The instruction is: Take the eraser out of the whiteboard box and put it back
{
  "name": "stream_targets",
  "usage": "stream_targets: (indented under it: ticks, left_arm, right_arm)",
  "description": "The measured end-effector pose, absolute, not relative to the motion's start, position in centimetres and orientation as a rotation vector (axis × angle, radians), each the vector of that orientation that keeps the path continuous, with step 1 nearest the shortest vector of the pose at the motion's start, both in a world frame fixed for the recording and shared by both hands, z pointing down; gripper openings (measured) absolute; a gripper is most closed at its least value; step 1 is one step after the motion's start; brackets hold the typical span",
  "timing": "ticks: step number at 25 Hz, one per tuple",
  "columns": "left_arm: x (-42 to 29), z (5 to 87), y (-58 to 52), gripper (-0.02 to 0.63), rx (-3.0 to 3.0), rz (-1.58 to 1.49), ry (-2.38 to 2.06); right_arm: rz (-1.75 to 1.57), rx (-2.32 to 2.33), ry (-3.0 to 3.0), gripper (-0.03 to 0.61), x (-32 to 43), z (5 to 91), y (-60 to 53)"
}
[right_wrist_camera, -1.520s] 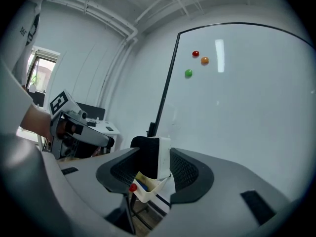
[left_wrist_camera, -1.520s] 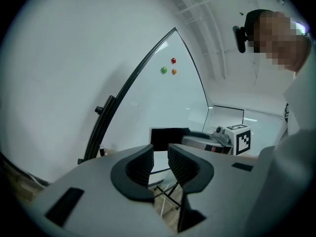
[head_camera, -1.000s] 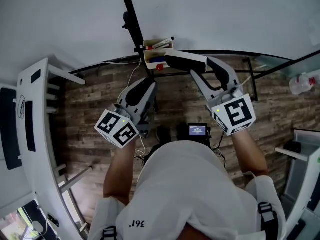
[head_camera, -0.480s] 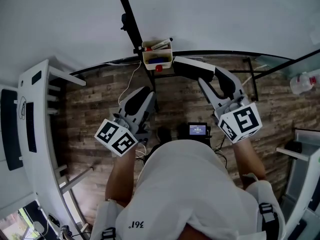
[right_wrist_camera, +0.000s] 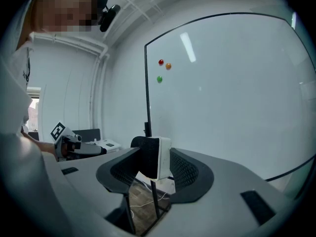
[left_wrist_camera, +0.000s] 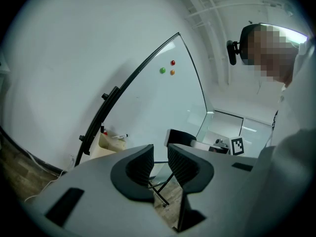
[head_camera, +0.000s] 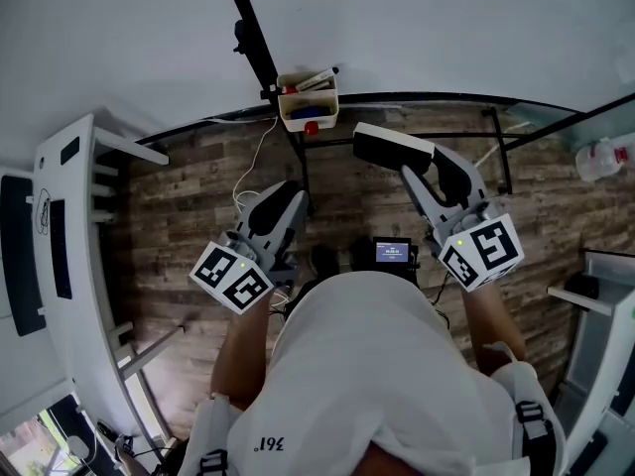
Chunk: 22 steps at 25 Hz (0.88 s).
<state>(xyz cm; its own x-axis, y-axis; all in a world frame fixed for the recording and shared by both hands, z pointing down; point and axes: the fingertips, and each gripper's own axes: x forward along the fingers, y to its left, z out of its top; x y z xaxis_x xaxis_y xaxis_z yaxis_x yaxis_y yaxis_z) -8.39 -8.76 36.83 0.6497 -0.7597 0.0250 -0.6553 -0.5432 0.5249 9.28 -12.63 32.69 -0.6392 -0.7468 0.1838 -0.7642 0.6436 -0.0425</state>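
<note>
The print on your white shirt [head_camera: 266, 444] reads "361°", upside down; the small dark screen [head_camera: 392, 253] is too small to read. Your right gripper [right_wrist_camera: 157, 168] has its fingers clamped on the black-felt, white-backed eraser [right_wrist_camera: 150, 154], well clear of the cream whiteboard box [head_camera: 308, 107]. Your left gripper [left_wrist_camera: 160, 163] is empty, its fingers narrowly apart. Only the gripper views show the red, orange and green magnets [right_wrist_camera: 161, 62].
</note>
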Motion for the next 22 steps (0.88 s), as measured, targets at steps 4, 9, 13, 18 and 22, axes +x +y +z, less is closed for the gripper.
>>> stream_targets:
  ticks: [4,9,13,18,22]
  left_arm:
    - [-7.9,37.6,-8.0,0.092,2.350,-0.269,-1.088]
    - [-7.5,38.9,-6.9,0.092,2.320,-0.238,-1.075]
    - [-7.4,39.8,-6.2,0.092,2.293,-0.224,-1.073]
    - [-7.4,40.2,-5.9,0.092,2.276,-0.219,-1.073]
    - [-7.1,40.4,-5.7,0.092,2.277,-0.207,-1.064]
  right_arm:
    - [0.240,1.258,-2.716,0.202,9.7,33.5,-11.9]
    - [0.303,1.256,-2.712,0.202,10.3,34.3,-11.6]
    - [0.339,1.254,-2.702,0.202,10.7,35.1,-11.4]
    - [0.379,1.240,-2.692,0.202,10.6,36.1,-10.9]
    - [0.410,1.230,-2.685,0.202,10.5,36.7,-10.4]
